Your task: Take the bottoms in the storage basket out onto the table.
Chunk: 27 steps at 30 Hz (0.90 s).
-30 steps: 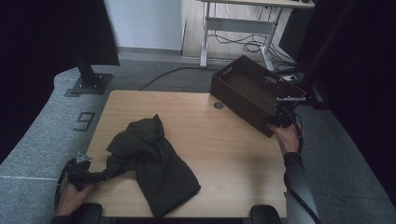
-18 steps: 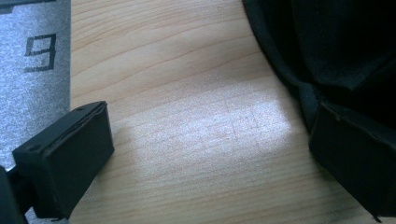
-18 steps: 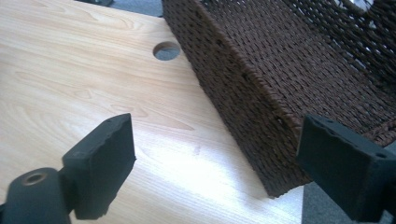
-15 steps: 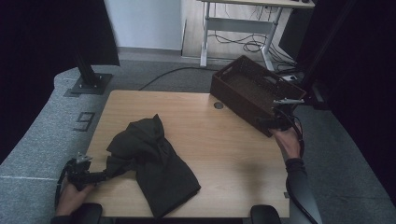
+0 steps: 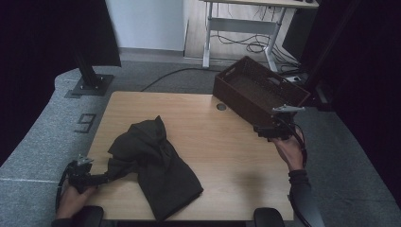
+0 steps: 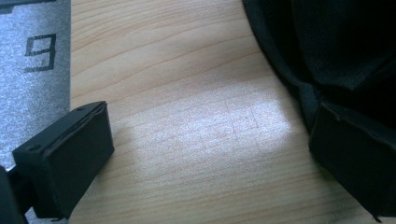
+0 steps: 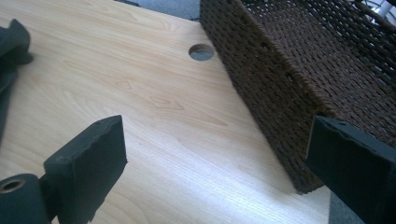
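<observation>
A dark crumpled garment (image 5: pixel 156 161) lies on the left half of the wooden table (image 5: pixel 227 156). My left gripper (image 5: pixel 100 178) rests at the table's near left corner, against the garment's near edge. In the left gripper view this gripper (image 6: pixel 210 163) is open with bare wood between the jaws, and the garment (image 6: pixel 336 46) lies against the right-hand jaw. A brown wicker basket (image 5: pixel 260 90) stands at the far right corner. My right gripper (image 5: pixel 265 130) hovers by its near end. Its jaws (image 7: pixel 222 163) have just been opening; the basket's corner (image 7: pixel 299 172) stands between them untouched.
A round cable hole (image 5: pixel 221 107) sits in the tabletop just left of the basket. The basket overhangs the table's right edge. A black stand base (image 5: pixel 90 85) and a cable lie on the grey floor beyond the table. A "9" (image 5: pixel 86 123) marks the floor at the left.
My right gripper has drawn back from the basket's near end toward the person and slightly left, jaws wider. The left gripper and the garment have not moved.
</observation>
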{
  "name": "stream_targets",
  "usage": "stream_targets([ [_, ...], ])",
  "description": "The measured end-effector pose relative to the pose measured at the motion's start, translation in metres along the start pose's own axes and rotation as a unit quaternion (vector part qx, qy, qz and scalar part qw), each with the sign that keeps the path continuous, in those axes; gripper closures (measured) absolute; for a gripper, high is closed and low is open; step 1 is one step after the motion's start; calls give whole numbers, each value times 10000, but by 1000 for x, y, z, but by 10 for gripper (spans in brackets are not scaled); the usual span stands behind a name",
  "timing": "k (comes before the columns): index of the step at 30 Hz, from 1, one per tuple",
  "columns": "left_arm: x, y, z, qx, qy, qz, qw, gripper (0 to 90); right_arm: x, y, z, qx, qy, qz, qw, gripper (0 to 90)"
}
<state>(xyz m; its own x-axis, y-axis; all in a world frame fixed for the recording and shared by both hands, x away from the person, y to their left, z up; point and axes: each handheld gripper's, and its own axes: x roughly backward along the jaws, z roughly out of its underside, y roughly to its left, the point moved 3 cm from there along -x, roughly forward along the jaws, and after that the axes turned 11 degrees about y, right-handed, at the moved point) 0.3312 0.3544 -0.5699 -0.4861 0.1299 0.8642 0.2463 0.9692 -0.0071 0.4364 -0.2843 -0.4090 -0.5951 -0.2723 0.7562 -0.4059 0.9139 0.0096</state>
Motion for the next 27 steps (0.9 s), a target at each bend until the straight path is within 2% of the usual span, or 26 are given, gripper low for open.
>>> stream_targets([
  [6,0,0,0,1,-1,0,10000,0,9,7,5,68,-223,-89,9997,85],
  [8,0,0,0,-5,0,2,10000,0,11,9,8,62,-224,-224,9995,93],
  [13,0,0,0,-8,4,-1,10000,0,18,13,14,17,-324,-372,9988,119],
  [20,0,0,0,-10,5,2,10000,0,23,23,24,238,-200,-445,9985,112],
  [22,0,0,0,2,-1,1,10000,0,24,29,27,341,-60,-398,9986,103],
  [27,0,0,0,5,-1,0,10000,0,23,41,32,510,-68,-400,9979,103],
])
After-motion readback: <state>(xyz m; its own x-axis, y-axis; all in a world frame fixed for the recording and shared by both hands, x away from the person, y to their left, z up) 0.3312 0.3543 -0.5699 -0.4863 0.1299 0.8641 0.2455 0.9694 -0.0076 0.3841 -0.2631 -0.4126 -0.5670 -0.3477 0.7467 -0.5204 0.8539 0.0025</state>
